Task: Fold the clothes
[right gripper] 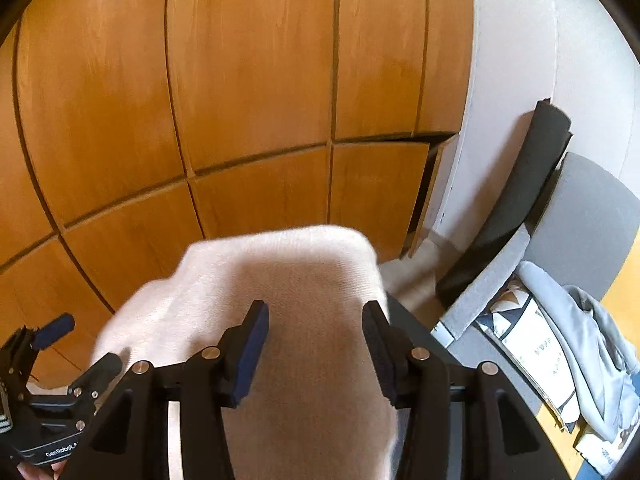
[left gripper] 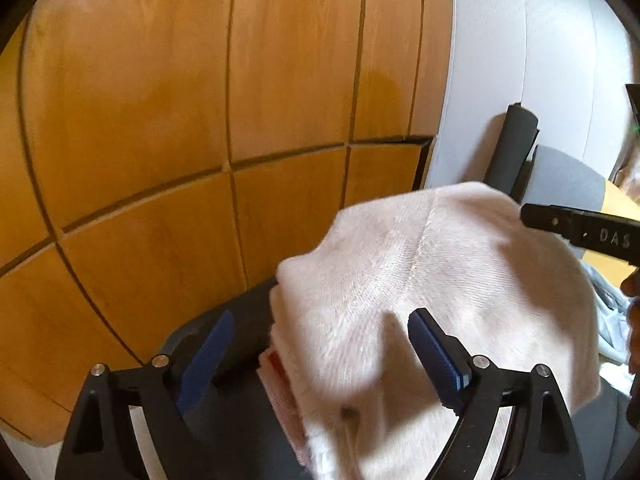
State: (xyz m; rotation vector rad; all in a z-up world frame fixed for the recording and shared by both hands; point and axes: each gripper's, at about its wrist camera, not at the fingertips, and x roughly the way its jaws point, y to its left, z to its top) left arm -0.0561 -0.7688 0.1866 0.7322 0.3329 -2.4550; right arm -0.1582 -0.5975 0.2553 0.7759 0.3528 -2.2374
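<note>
From the left wrist camera, the left gripper [left gripper: 320,356] has its blue-padded fingers spread wide apart, gripping nothing. A pale pink knitted garment [left gripper: 440,280] lies bunched between and beyond them, over a dark surface [left gripper: 240,344]; a ribbed hem with a red patch shows at its near edge. The garment covers the space by the right finger, though whether it touches the pad is unclear. The tip of the right gripper [left gripper: 580,232] reaches in from the right, above the cloth. Wooden cabinet doors [left gripper: 200,120] fill the background.

From the right wrist camera, the right gripper [right gripper: 316,344] is likewise open, its fingers apart with the same garment [right gripper: 300,280] lying under and between them, unclamped. The left gripper [right gripper: 60,360] shows at the lower left. To the right, a grey chair [right gripper: 580,216] holds a light grey garment [right gripper: 580,340] draped over a patterned cushion [right gripper: 528,336].
</note>
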